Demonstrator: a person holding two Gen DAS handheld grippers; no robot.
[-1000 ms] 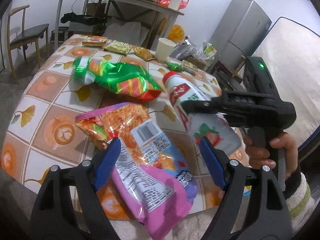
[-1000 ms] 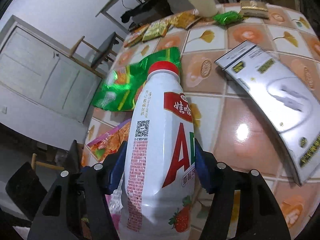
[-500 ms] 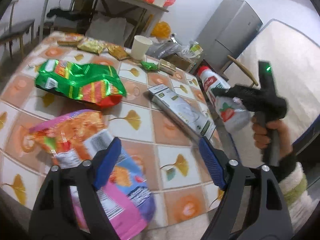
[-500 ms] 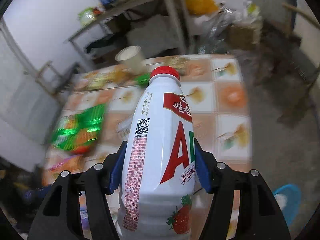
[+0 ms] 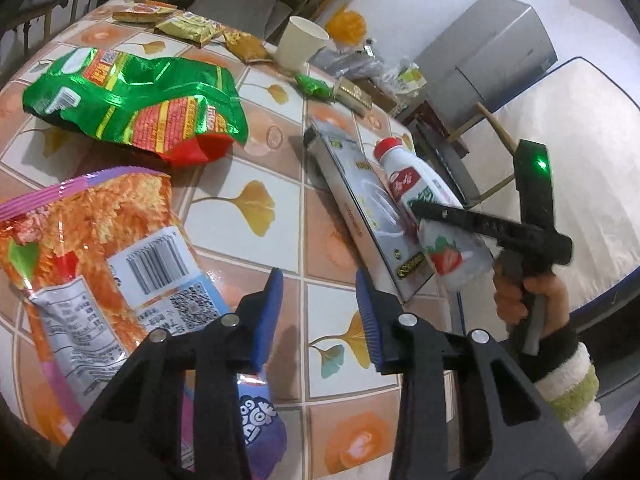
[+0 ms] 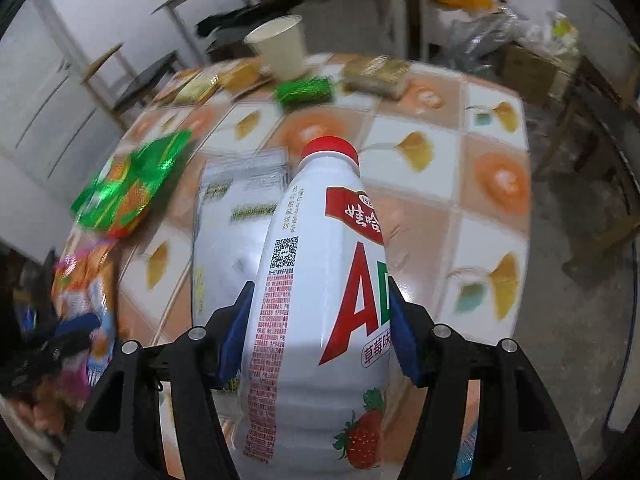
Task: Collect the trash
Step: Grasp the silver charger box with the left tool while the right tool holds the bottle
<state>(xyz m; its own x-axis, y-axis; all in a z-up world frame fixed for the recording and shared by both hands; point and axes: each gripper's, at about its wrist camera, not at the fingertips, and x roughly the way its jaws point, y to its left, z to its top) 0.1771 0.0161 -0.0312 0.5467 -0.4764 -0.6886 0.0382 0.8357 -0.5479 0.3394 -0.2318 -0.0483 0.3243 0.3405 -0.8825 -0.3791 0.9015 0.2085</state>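
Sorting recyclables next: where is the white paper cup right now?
The white paper cup stands upright at the table's far edge, beside the small green wrapper and the gold snack packets.

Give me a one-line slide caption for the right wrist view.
Right gripper clamps a white red-capped drink bottle above the tiled table strewn with snack wrappers and a paper cup.

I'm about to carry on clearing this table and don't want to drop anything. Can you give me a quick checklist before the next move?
1. Right hand-held gripper clamped on the white bottle: ok.
2. Bottle's red cap on: ok.
3. Left hand-held gripper has just been closing, nothing between its pads: ok.
4. Pink snack bag within its reach, beside its left finger: ok.
5. Trash bin in view: not ok.
6. Green bag, flat box, paper cup remain on table: not ok.
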